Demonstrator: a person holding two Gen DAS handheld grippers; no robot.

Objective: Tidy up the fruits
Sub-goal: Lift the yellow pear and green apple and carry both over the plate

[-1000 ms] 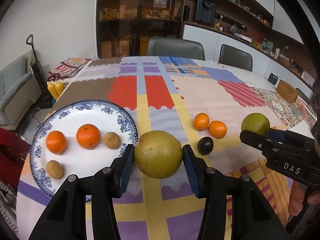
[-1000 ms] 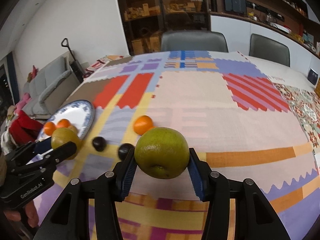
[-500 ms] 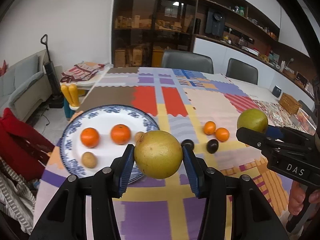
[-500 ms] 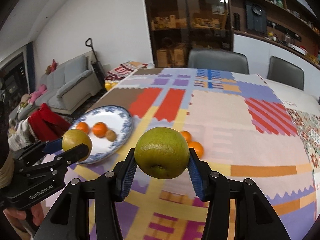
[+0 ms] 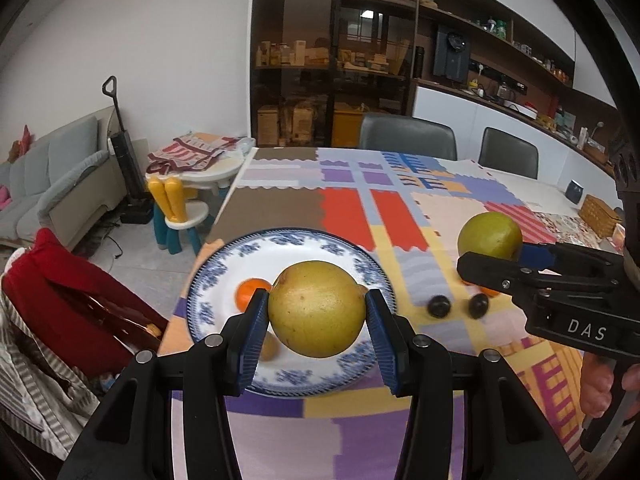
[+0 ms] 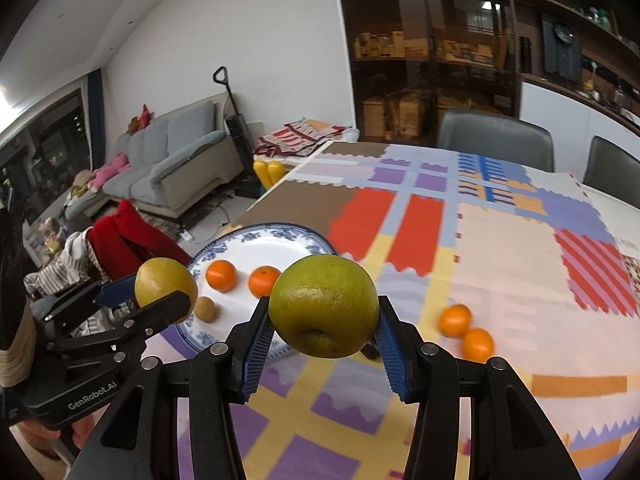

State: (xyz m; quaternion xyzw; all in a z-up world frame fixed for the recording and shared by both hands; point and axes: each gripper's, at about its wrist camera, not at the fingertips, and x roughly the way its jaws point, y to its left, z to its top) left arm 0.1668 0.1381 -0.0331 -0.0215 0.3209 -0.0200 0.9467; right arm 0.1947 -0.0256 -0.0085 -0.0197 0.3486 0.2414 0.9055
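Note:
My left gripper (image 5: 316,320) is shut on a yellow-green pear (image 5: 316,308), held in the air over the blue-and-white plate (image 5: 296,244). My right gripper (image 6: 324,328) is shut on a greener pear (image 6: 324,306), above the tablecloth just right of the plate (image 6: 264,244). On the plate lie two oranges (image 6: 221,275) (image 6: 264,280) and a small brown fruit (image 6: 206,309). Two more oranges (image 6: 454,320) (image 6: 477,345) and two dark plums (image 5: 438,306) (image 5: 478,306) lie on the cloth to the right. Each gripper shows in the other's view: the right gripper (image 5: 490,250) and the left gripper (image 6: 160,292).
A patchwork tablecloth (image 5: 400,208) covers the table. Red clothing on a chair (image 5: 68,304) stands at the table's left edge. Grey chairs (image 5: 406,136) stand at the far side, and a wicker basket (image 5: 600,216) sits far right. A child's chair (image 5: 180,208) and a sofa (image 6: 176,160) lie beyond.
Both grippers have pulled back and risen, keeping their pears. The left pear now hangs over the plate instead of right of it, and the right pear has come closer to the plate.

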